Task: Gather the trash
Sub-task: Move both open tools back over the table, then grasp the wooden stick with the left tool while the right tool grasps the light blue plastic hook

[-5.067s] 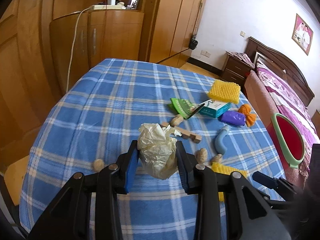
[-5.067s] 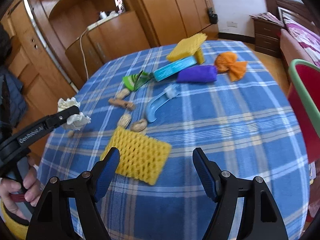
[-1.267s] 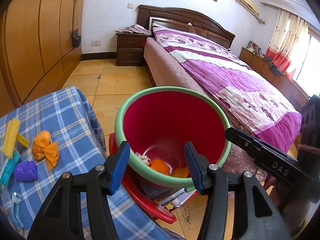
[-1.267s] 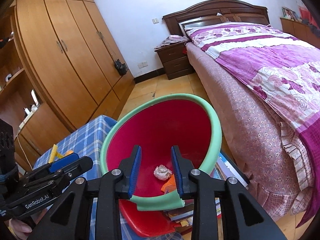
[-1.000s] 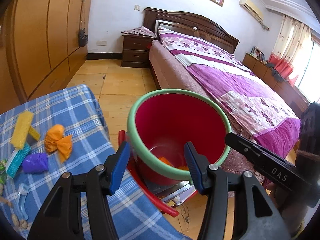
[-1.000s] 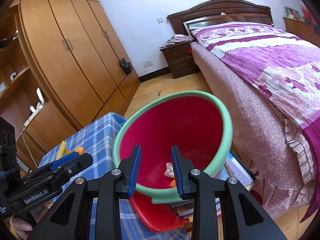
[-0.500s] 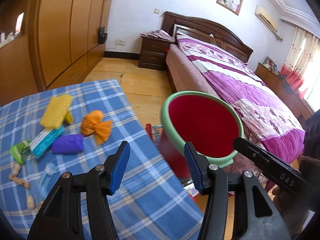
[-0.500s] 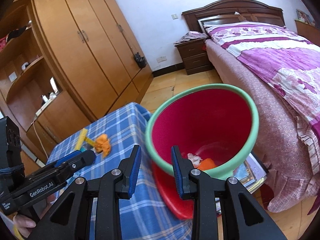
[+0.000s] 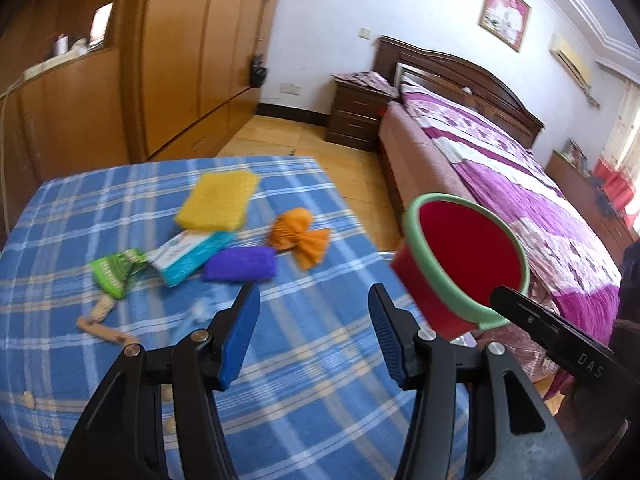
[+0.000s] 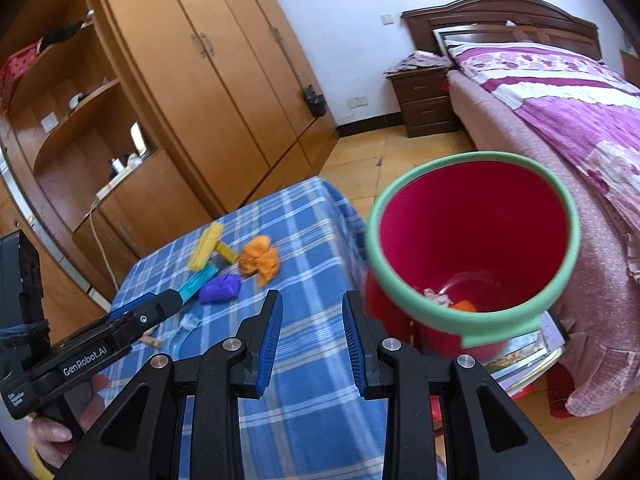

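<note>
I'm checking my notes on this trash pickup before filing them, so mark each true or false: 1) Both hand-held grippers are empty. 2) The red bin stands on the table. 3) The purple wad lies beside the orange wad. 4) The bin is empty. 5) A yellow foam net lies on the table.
1) True: the left hand-held gripper and the right hand-held gripper hold nothing.
2) False: the bin stands off the table, beside its edge.
3) True: the purple wad lies next to the orange wad.
4) False: scraps lie at its bottom.
5) True: the foam net lies there.
</note>
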The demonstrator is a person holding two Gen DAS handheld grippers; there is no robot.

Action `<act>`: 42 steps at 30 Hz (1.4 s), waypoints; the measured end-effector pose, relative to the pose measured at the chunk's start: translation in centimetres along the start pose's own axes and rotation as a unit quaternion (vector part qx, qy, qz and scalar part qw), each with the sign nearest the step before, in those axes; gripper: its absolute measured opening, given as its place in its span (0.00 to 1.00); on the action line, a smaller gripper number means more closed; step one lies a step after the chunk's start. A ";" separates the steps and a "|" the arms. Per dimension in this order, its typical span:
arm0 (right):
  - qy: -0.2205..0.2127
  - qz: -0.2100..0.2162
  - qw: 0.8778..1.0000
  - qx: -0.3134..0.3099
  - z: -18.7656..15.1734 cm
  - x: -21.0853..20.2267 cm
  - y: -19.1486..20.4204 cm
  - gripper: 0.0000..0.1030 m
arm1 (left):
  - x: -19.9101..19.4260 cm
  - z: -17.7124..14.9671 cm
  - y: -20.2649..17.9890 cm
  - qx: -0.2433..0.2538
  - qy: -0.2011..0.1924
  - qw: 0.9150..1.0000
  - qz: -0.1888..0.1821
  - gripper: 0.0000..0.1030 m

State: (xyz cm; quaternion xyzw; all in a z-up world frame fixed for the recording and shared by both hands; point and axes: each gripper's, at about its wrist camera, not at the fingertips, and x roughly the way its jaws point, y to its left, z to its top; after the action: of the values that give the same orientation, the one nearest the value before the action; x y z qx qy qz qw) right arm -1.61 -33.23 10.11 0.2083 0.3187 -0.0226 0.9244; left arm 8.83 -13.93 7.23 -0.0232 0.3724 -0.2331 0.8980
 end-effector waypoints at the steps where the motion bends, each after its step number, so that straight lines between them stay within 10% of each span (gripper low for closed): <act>1: 0.004 0.002 1.000 -0.003 -0.2 0.3 0.5 0.30 | -0.1 -0.2 0.9 -0.008 0.000 1.000 0.006 0.55; 22: 0.058 0.021 0.997 -0.038 -2.4 4.6 5.7 0.31 | 1.1 -3.2 14.1 -0.157 0.033 0.976 0.147 0.55; 42: 0.097 0.036 0.993 -0.060 -3.6 7.5 8.3 0.31 | 1.1 -4.8 17.6 -0.173 0.051 0.968 0.174 0.55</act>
State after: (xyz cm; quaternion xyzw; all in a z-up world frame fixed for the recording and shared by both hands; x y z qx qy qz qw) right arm 3.68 -23.53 6.11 0.1648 0.3997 0.0499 0.9003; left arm 13.31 1.88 -0.74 -0.1015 0.4506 -0.0059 0.8869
